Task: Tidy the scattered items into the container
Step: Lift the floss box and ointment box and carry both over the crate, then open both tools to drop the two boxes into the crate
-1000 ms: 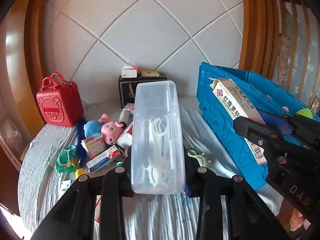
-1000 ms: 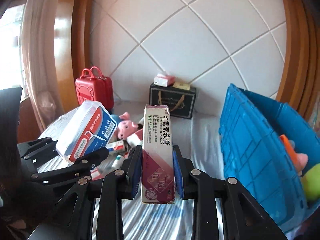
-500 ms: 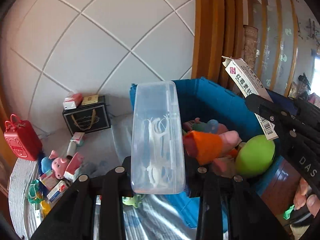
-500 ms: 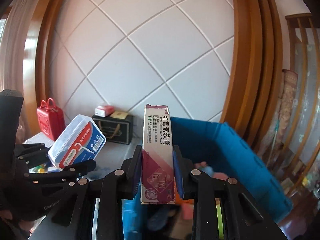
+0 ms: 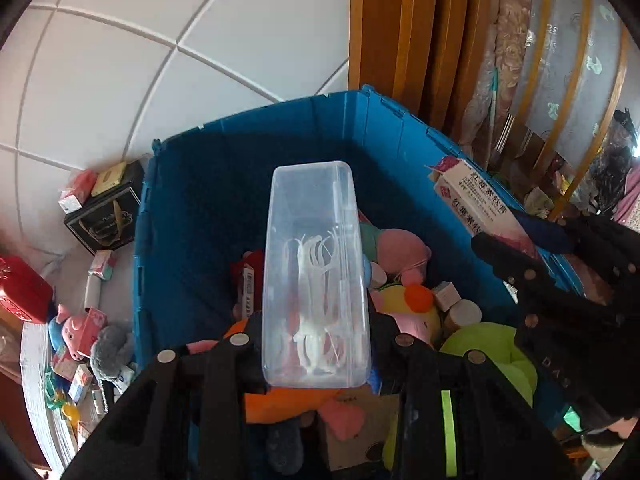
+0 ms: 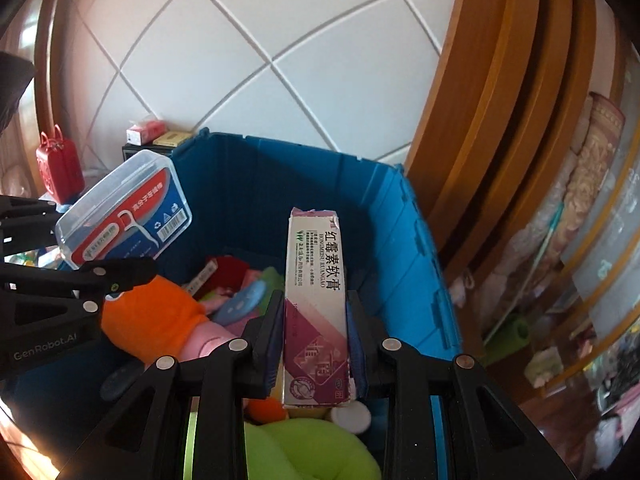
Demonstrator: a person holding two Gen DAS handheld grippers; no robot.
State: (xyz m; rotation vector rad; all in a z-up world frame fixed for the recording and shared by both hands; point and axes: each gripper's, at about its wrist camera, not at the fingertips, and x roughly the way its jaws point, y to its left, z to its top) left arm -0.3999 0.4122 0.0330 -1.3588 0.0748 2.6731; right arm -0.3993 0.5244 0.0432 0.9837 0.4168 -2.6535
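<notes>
Hovering over the open blue crate [image 5: 180, 208], both grippers carry one item apiece. The left gripper [image 5: 316, 344] is clamped on one clear plastic floss-pick box [image 5: 316, 272], its two black fingers pressing the long sides near the lower end, so the box stands out ahead of them above the crate's contents; white picks show through the lid. From the other side its red and blue label [image 6: 132, 216] is plain. The right gripper [image 6: 314, 340] is closed tight on one ointment carton [image 6: 314, 304], white above and purple below, gripped low between two blue-padded fingers and held over the crate's inside.

Below them the crate already holds a jumble: one lime-green plush [image 6: 304, 452], one orange plush [image 6: 156, 312] with pink parts, one yellow toy with an orange ball [image 5: 416, 296], one pink plush [image 5: 400, 248], and a few small boxes and round white jars that I cannot count surely.

Further off on the left, the cloth-covered desk [image 5: 36, 380] still carries scattered things: one pink pig toy [image 5: 78, 330], one grey fuzzy thing [image 5: 112, 350], several small packets, and one red toy case [image 5: 22, 292]. Against the tiled wall [image 5: 120, 80] stands one black gift box [image 5: 106, 212] with two little packs on top.
</notes>
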